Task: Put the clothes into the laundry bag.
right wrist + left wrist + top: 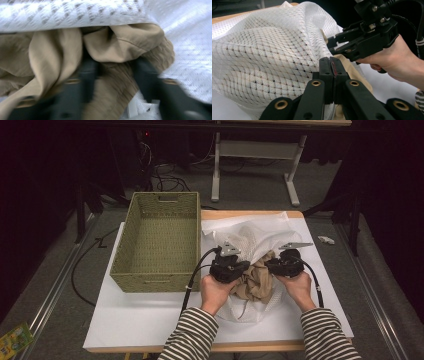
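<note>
Mesh laundry bag (252, 237): soft, limp | left gripper (331, 65) pinching its rim | right gripper (113, 75) part-open astride tan garment (55, 52) | grasp bunched folds.

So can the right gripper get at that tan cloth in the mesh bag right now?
Probably yes. The right gripper sits at the white mesh bag mouth, jaws apart around a fold of the tan cloth, with nothing between.
</note>
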`<action>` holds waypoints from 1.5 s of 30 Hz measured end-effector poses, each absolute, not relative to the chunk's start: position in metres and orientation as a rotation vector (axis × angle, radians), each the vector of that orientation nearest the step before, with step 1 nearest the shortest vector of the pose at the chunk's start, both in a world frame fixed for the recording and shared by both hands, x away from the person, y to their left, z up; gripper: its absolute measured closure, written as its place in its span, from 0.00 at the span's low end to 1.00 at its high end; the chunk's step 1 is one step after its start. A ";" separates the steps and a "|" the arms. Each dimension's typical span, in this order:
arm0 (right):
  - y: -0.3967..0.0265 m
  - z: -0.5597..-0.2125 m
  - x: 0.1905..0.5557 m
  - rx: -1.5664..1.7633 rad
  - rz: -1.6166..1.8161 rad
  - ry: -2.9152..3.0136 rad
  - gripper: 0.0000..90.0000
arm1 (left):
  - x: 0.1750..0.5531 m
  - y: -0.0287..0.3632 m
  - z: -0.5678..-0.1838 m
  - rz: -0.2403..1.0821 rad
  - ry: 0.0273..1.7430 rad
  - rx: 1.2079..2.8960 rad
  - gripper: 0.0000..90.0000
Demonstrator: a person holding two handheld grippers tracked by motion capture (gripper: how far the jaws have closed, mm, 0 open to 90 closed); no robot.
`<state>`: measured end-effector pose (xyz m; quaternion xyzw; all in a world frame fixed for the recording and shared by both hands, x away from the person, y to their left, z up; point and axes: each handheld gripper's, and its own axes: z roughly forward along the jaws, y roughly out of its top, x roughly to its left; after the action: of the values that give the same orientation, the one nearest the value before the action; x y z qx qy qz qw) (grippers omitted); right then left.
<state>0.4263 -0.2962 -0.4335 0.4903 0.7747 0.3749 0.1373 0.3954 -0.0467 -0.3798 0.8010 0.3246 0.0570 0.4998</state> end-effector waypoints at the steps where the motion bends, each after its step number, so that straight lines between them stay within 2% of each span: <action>1: -0.294 -0.431 0.425 1.371 1.071 2.260 0.86 | 0.396 -0.047 -0.379 0.132 0.785 1.936 0.99; 2: -0.293 -0.429 0.423 1.338 1.070 2.280 0.94 | 0.397 -0.047 -0.379 0.129 0.787 1.933 0.99; 4: -0.291 -0.427 0.418 1.291 1.065 2.289 0.97 | 0.400 -0.047 -0.378 0.108 0.793 1.915 0.99; 16: -0.265 -0.409 0.381 1.026 1.194 2.344 0.98 | 0.403 -0.055 -0.364 0.074 0.781 1.886 0.99; 21: -0.256 -0.415 0.403 1.101 1.190 2.328 0.98 | 0.391 -0.049 -0.352 0.083 0.732 1.870 0.99; 26: -0.253 -0.417 0.434 1.146 1.040 2.234 0.98 | 0.393 -0.029 -0.357 0.074 0.800 1.848 0.99; 29: -0.254 -0.422 0.443 1.187 1.023 2.245 0.93 | 0.394 -0.025 -0.361 0.085 0.814 1.861 0.99; 31: -0.254 -0.420 0.439 1.188 1.040 2.265 0.82 | 0.395 -0.025 -0.362 0.106 0.817 1.870 0.99; 32: -0.256 -0.415 0.432 1.165 1.061 2.268 0.73 | 0.395 -0.025 -0.362 0.106 0.817 1.870 0.99; 33: -0.256 -0.415 0.432 1.165 1.061 2.268 0.73 | 0.395 -0.025 -0.362 0.106 0.819 1.869 0.99; 34: -0.264 -0.405 0.420 1.126 1.078 2.262 0.68 | 0.393 -0.026 -0.361 0.125 0.810 1.876 0.99; 40: -0.304 -0.379 0.393 1.117 1.055 2.197 0.67 | 0.393 -0.028 -0.361 0.129 0.802 1.875 0.99; 43: -0.312 -0.383 0.391 1.158 1.000 2.196 0.67 | 0.394 -0.034 -0.363 0.118 0.797 1.878 0.99; 45: -0.317 -0.401 0.397 1.229 0.941 2.210 0.65 | 0.394 -0.038 -0.364 0.112 0.790 1.886 0.99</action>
<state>0.3972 -0.3168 -0.4014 0.4442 0.7992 0.3402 0.2198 0.3944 -0.0379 -0.3641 0.7866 0.3296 0.0469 0.5200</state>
